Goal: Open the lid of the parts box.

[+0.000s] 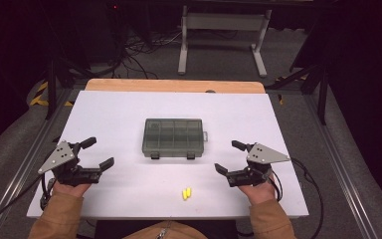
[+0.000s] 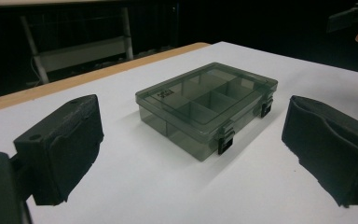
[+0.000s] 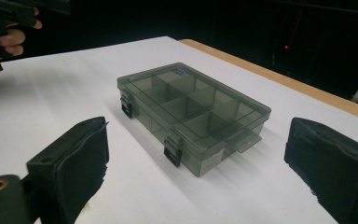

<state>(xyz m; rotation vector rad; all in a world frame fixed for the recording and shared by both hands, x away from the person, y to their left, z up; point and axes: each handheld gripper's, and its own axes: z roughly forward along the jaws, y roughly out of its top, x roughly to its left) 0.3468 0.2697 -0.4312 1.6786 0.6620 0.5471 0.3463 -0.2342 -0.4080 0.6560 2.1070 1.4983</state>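
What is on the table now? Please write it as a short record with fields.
surface: white table
box: grey see-through compartment box, lid closed, two black latches on the near side
small items: two yellow pieces near the front edge
left gripper: open, holds nothing
right gripper: open, holds nothing

I hold my left gripper [image 1: 95, 153] low at the table's left side, jaws spread wide with nothing between them, its grey plate tilted outward. My right gripper [image 1: 230, 156] mirrors it at the right side, jaws likewise wide and empty. Both point inward toward the middle (cables trailing behind each). My forearms, in tan sleeves, enter from the near edge.
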